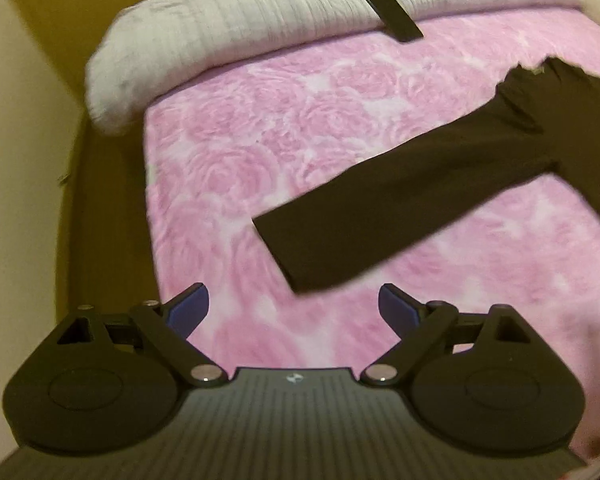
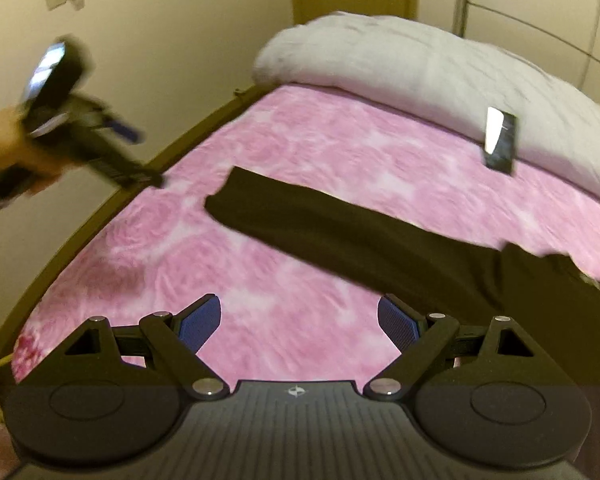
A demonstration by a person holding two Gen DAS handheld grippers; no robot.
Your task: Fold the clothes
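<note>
Dark brown long-sleeved knit garment [image 1: 420, 196], sleeve flat on pink rose-patterned bed cover [image 1: 260, 132]: probably light, limp, unslippery; pinch at cuff [image 1: 296, 252]; left gripper [image 1: 294, 304] and right gripper [image 2: 299, 316] both spread, empty.

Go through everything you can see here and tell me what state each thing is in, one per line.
Left gripper: open, nothing between the fingers.
Right gripper: open, nothing between the fingers.
Black garment: unfolded, sleeve stretched out flat on the blanket.
Pink blanket: spread over the bed.
Grey duvet: bunched at the far end.
Phone: lying on the duvet's edge, screen dark.
</note>
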